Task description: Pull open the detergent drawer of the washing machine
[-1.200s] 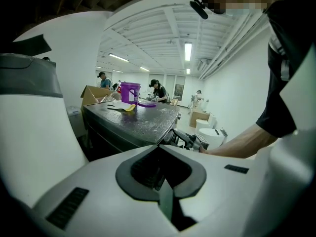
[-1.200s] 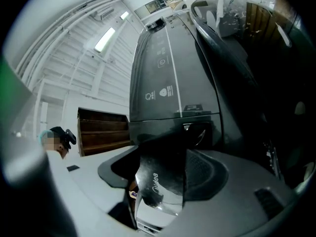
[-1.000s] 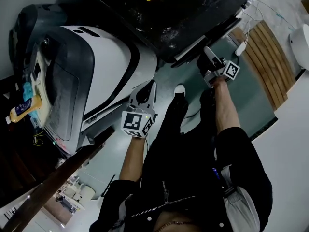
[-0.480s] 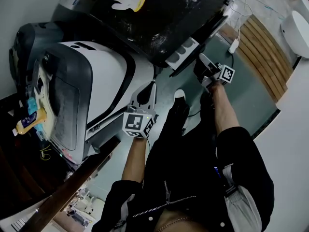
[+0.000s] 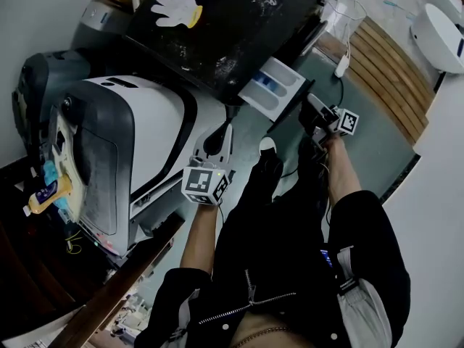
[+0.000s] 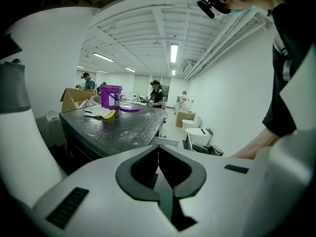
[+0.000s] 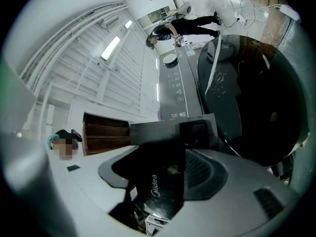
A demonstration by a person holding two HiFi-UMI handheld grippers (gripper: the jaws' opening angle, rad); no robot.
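Detergent drawer [image 5: 274, 91] stands well out of the washing machine [image 7: 247, 93], its white compartments bared below the edge of the black counter [image 5: 232, 27]. The pull looks mostly done, with perhaps a last stretch and the release left. The right gripper [image 5: 310, 107] clasps the drawer's dark front panel, its wide-set jaws having just narrowed slightly. The left gripper [image 5: 226, 127] hangs apart from the drawer, jaws together on nothing.
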